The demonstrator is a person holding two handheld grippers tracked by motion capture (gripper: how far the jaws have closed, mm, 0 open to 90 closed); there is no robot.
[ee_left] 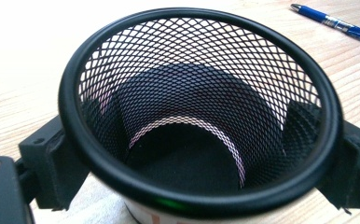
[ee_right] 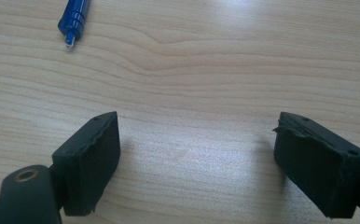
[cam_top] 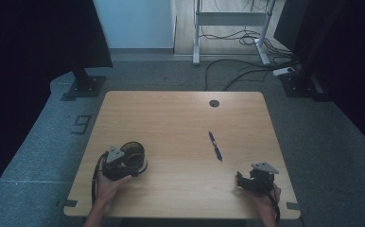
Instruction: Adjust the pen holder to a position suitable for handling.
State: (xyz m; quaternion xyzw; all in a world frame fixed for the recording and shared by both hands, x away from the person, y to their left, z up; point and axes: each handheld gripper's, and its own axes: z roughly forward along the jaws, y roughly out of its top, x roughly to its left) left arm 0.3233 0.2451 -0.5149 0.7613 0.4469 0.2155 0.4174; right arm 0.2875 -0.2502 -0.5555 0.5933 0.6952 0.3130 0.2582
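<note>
Mesh cup (ee_left: 197, 116) between left claw (cam_top: 126, 163) jaws, pen (cam_top: 214, 146) well apart

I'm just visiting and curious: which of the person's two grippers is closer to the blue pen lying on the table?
Right. The right gripper sits open just short of the blue pen, on its near right side. The left gripper is farther off to the pen's left, clamped around a mesh cup.

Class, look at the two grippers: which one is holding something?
The left gripper, closed around the black wire-mesh cup. The right gripper stands open over bare wood, short of the blue pen.
</note>
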